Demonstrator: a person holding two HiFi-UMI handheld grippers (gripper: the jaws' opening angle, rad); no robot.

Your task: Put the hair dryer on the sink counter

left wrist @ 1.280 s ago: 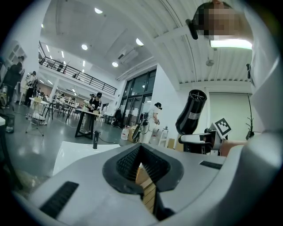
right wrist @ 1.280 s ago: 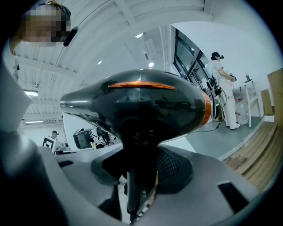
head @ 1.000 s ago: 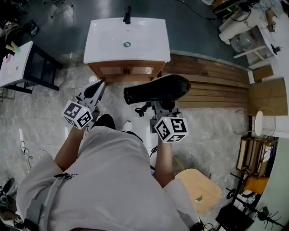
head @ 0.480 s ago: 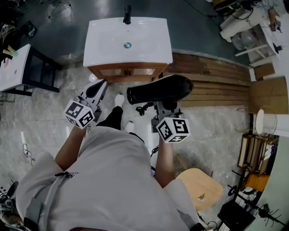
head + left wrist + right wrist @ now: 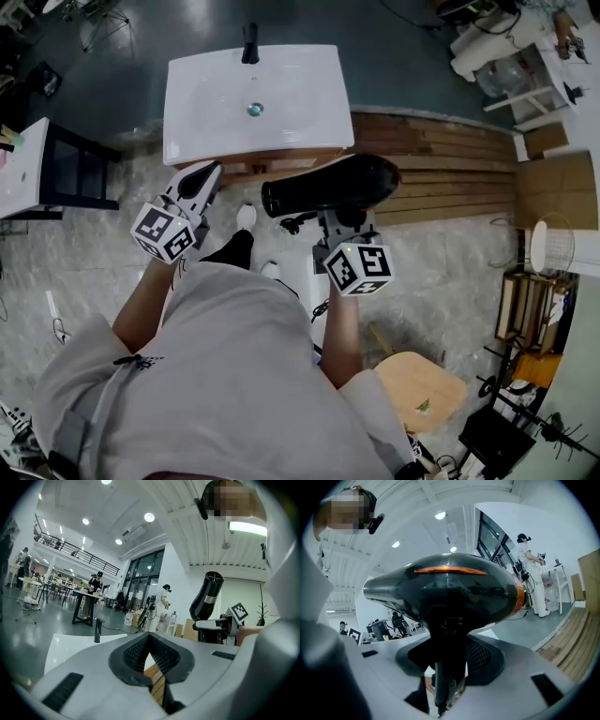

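Observation:
The white sink counter (image 5: 309, 94) with its black faucet (image 5: 249, 42) stands on a wooden cabinet ahead of me. My right gripper (image 5: 339, 223) is shut on the handle of the black hair dryer (image 5: 328, 186). The dryer's body lies crosswise, just short of the counter's front right corner. In the right gripper view the dryer (image 5: 450, 590) fills the middle, with its handle down between the jaws of that gripper (image 5: 449, 656). My left gripper (image 5: 199, 180) is shut with nothing in it, near the counter's front left. The left gripper view shows the dryer (image 5: 208, 597) to the right and the counter (image 5: 77, 644) below.
A black-framed table with a white top (image 5: 19, 169) stands to the left. Wooden planks (image 5: 441, 173) lie on the floor to the right of the cabinet. A round wooden stool (image 5: 422, 389) is behind me on the right, and a white wire basket (image 5: 553, 248) stands farther right.
The sink counter has drifted left and slightly closer in the head view as the person steps forward. Both grippers keep their pose, and the dryer stays in the right one.

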